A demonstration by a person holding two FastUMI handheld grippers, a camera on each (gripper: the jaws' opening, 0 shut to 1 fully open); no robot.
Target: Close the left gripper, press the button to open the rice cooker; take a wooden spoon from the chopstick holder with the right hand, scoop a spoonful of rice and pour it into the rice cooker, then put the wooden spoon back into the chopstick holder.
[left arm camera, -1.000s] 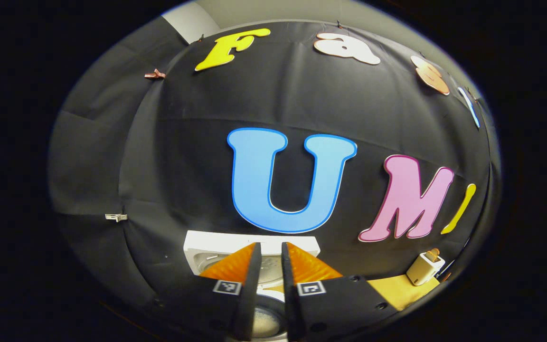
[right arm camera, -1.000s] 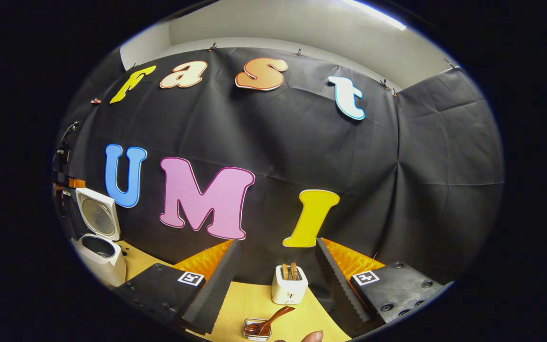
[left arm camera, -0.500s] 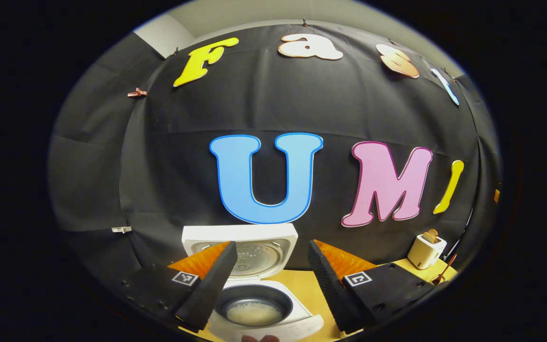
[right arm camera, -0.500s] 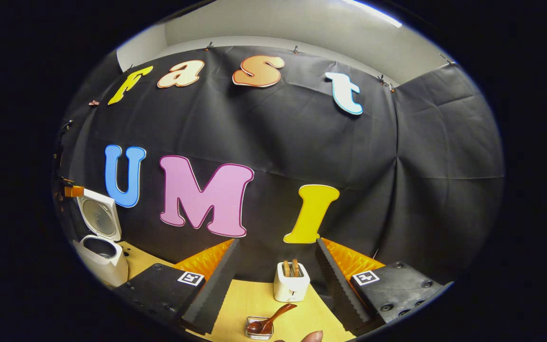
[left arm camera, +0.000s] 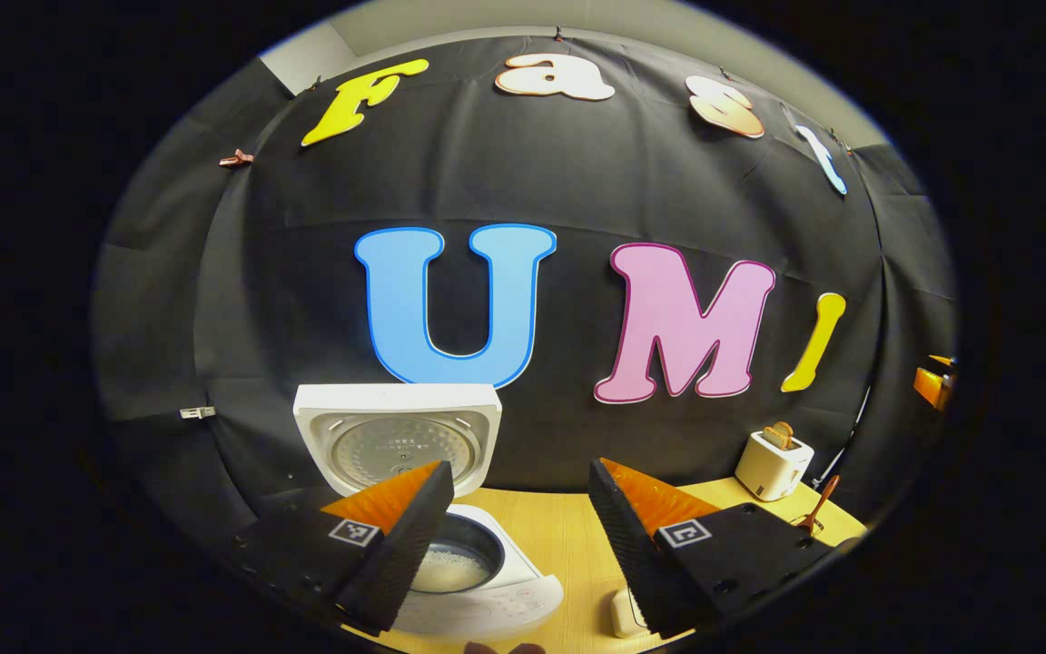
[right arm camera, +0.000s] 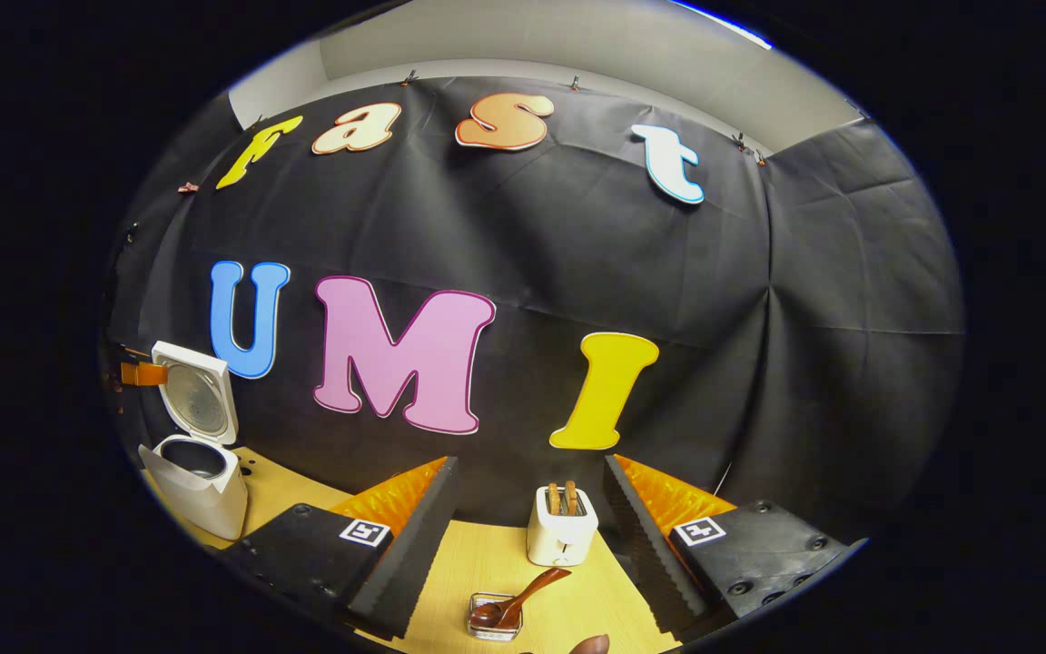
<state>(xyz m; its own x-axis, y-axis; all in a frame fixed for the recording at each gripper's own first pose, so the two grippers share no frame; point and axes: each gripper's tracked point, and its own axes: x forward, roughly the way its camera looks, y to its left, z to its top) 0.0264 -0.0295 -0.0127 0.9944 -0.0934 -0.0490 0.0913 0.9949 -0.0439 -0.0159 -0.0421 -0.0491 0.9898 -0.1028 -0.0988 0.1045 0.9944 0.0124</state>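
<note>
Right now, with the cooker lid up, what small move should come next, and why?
Probably bring the right gripper down toward the wooden spoon. The rice cooker already stands open, the right gripper is open and empty, and the spoon's handle leans up out of the small holder just below and between its fingers.

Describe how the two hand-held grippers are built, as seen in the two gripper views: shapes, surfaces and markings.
The left gripper and the right gripper are built alike. Each has two wedge-shaped fingers with finely ridged inner faces, set on flat dark blocks with small round bolt holes. Every block carries a square black-and-white marker tag. No cables or sleeves are visible.
</note>
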